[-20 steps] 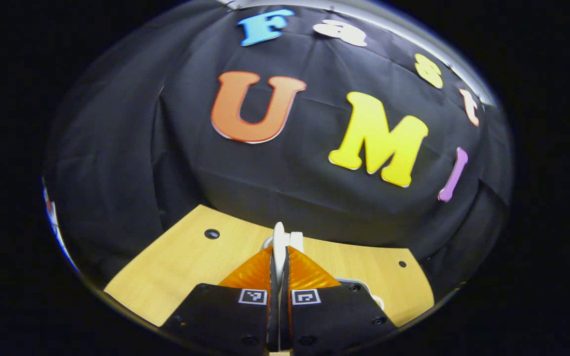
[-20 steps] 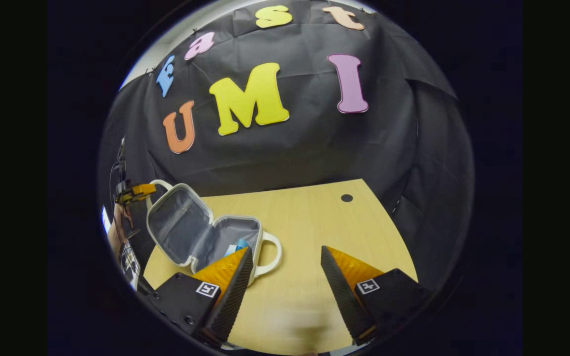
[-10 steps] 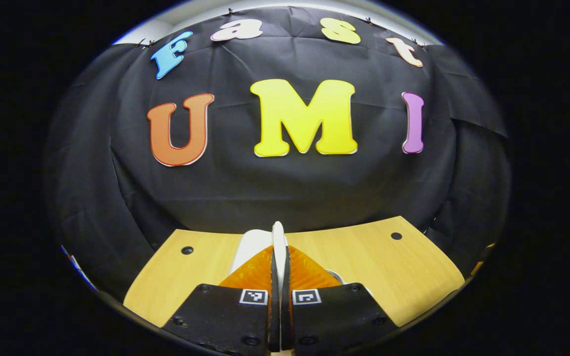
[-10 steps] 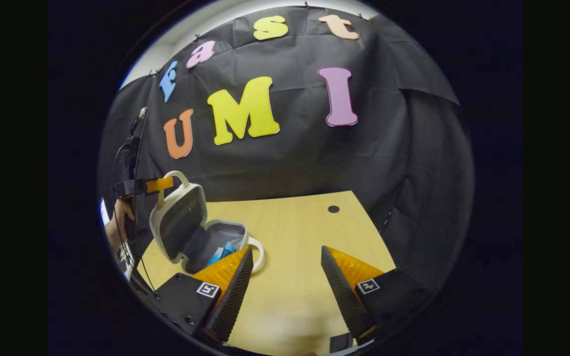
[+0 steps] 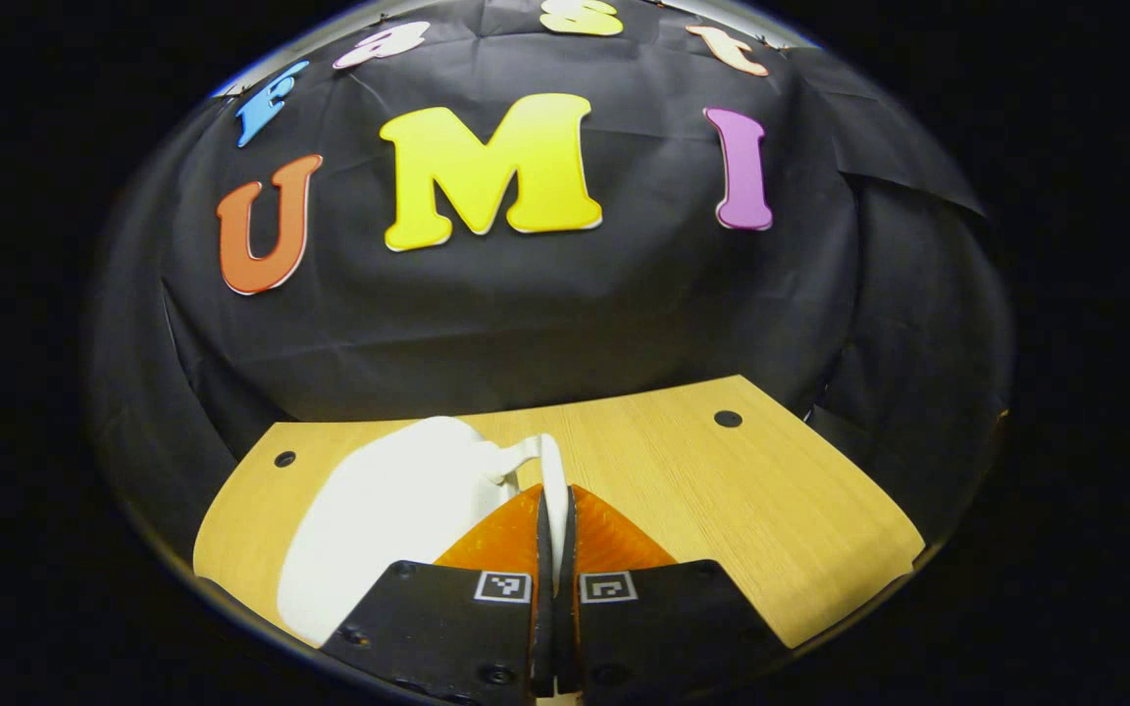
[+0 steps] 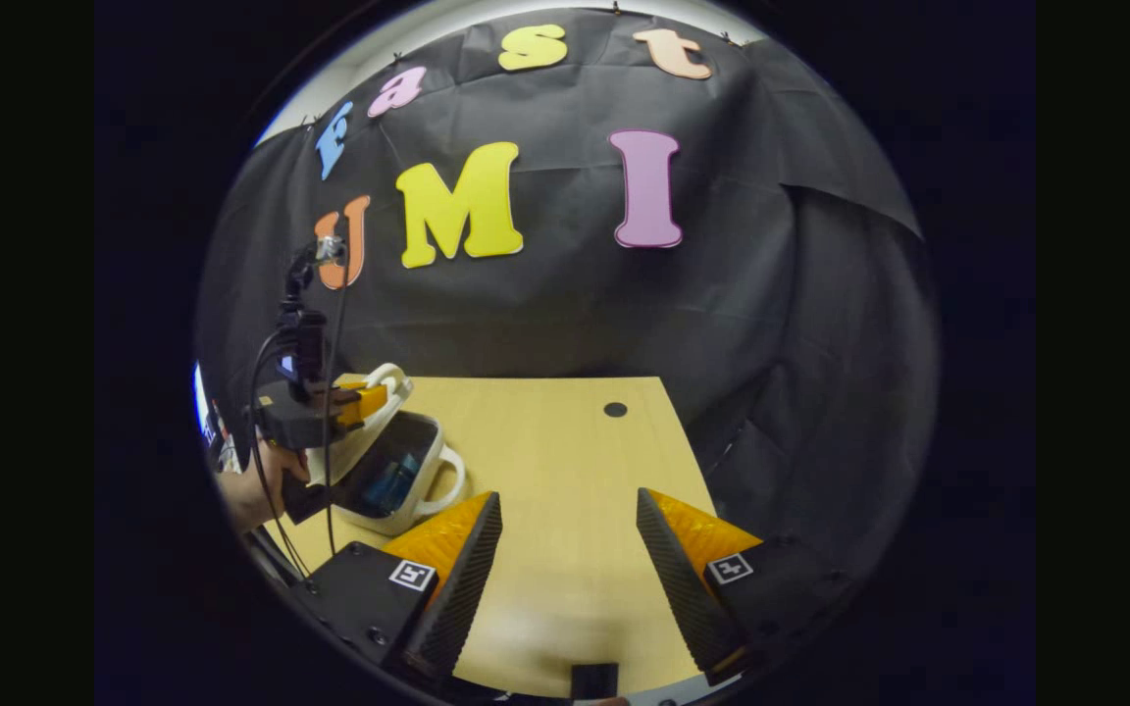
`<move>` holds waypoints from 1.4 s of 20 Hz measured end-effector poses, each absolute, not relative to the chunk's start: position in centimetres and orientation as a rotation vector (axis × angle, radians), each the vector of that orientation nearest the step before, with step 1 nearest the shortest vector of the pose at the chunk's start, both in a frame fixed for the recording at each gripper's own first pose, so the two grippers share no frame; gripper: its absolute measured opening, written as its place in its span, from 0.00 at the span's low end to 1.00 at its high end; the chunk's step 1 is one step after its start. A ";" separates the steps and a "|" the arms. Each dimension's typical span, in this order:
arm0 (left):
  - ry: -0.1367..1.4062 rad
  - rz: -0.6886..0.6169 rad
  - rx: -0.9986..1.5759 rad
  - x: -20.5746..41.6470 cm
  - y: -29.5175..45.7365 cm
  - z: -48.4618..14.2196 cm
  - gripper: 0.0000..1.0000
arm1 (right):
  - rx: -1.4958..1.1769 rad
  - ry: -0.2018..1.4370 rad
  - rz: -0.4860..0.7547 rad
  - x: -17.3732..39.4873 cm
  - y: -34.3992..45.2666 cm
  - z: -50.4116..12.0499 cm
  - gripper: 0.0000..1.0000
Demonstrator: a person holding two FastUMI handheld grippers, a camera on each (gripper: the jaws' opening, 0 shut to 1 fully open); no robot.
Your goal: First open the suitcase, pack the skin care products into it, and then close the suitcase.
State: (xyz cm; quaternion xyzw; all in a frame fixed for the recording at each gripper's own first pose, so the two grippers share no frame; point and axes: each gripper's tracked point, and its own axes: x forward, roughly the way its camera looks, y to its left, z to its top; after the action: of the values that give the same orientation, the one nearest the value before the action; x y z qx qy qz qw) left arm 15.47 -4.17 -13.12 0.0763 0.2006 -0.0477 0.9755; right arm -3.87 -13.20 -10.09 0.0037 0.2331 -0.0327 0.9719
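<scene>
Left gripper view: left gripper (image 5: pixel 553 529) clamped on the lid handle (image 5: pixel 551 476), both fingers pressing it. White suitcase (image 5: pixel 379 515) shell sits on the tabletop (image 5: pixel 742 490), left of the fingers.

Right gripper view: case (image 6: pixel 390 471) at tabletop's left edge, lid tilted low over base, gap remaining. Blue product (image 6: pixel 390 482) visible inside. Right gripper (image 6: pixel 565 549) wide open, holding nothing, well apart from case.

Status, judged: opening and packing done; closing approx. half done, lid not yet seated. Shell glossy, rigid, grey-lined.

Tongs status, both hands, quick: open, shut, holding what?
Left tongs: shut on the white hard-shell suitcase lid's loop handle.
Right tongs: open, holding nothing, above the wooden table.
</scene>
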 end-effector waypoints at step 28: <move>0.727 -0.227 0.116 11.0 -11.7 -21.7 0.88 | 0.071 0.523 -0.066 -2.9 -13.4 -12.1 0.82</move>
State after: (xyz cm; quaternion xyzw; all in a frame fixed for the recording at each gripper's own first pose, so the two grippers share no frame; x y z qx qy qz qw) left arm 11.02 -11.75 -21.65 0.0566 0.3544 -0.1109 0.9268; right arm -2.93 -13.42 -12.12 0.0350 0.2584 -0.0324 0.9648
